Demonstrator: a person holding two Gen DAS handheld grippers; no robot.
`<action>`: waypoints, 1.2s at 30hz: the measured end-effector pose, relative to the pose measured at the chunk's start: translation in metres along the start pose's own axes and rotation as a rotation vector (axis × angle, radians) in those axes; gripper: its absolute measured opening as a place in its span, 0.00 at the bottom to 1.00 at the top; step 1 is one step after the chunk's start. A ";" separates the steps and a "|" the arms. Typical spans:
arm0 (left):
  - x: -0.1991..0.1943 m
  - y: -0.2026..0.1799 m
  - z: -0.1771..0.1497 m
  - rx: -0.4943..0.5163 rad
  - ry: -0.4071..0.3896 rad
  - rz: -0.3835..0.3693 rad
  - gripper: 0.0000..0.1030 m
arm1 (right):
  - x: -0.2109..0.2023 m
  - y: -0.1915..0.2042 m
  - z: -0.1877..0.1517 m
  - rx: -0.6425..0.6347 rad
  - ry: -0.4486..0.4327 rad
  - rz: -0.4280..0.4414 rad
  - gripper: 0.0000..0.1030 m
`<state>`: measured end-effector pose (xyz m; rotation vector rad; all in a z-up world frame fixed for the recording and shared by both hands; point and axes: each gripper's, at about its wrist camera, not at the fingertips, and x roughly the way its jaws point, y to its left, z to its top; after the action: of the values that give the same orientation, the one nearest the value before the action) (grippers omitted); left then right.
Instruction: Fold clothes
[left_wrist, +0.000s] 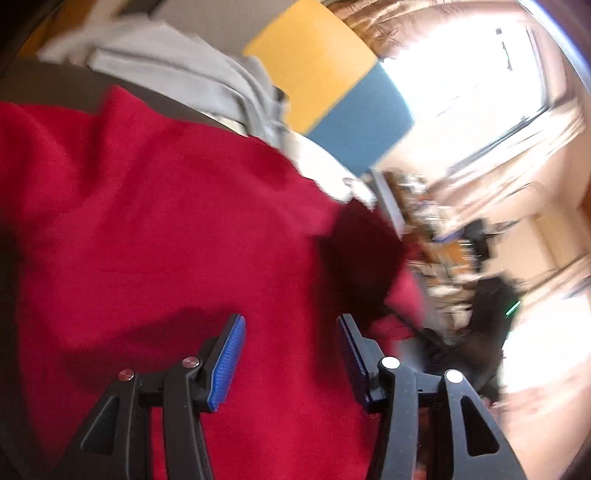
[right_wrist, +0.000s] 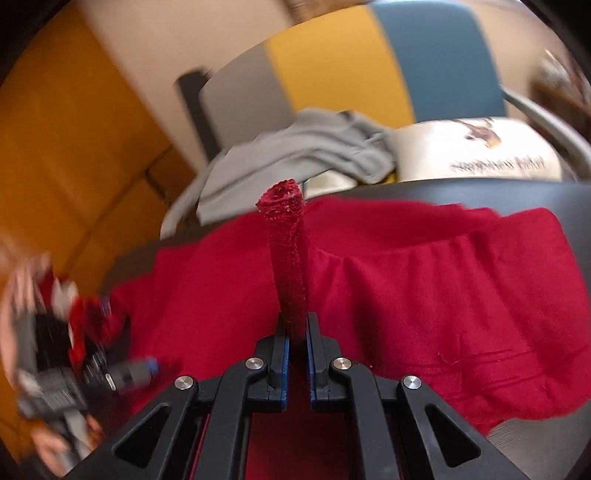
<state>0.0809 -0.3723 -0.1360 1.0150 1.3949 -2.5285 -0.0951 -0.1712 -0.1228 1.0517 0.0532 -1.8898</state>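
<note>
A red garment lies spread on a dark table. My right gripper is shut on a bunched edge of the red garment, which sticks up between the pads. My left gripper is open just above the red garment, with nothing between its blue pads. The left gripper also shows blurred at the left in the right wrist view.
A grey garment lies piled at the table's far edge beside a white printed cloth. Yellow and blue panels stand behind. A bright window and room clutter show at right in the left wrist view.
</note>
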 end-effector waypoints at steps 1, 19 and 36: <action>0.006 0.002 0.005 -0.045 0.025 -0.038 0.51 | 0.003 0.009 -0.009 -0.023 0.012 0.001 0.13; 0.072 -0.003 0.023 -0.180 0.141 0.007 0.52 | -0.040 -0.016 -0.110 0.155 -0.038 0.189 0.76; -0.020 -0.059 0.111 0.046 -0.119 -0.010 0.06 | -0.036 -0.022 -0.112 0.161 -0.060 0.278 0.91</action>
<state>0.0182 -0.4290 -0.0406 0.8509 1.3192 -2.5917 -0.0322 -0.0847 -0.1771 1.0504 -0.2708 -1.6911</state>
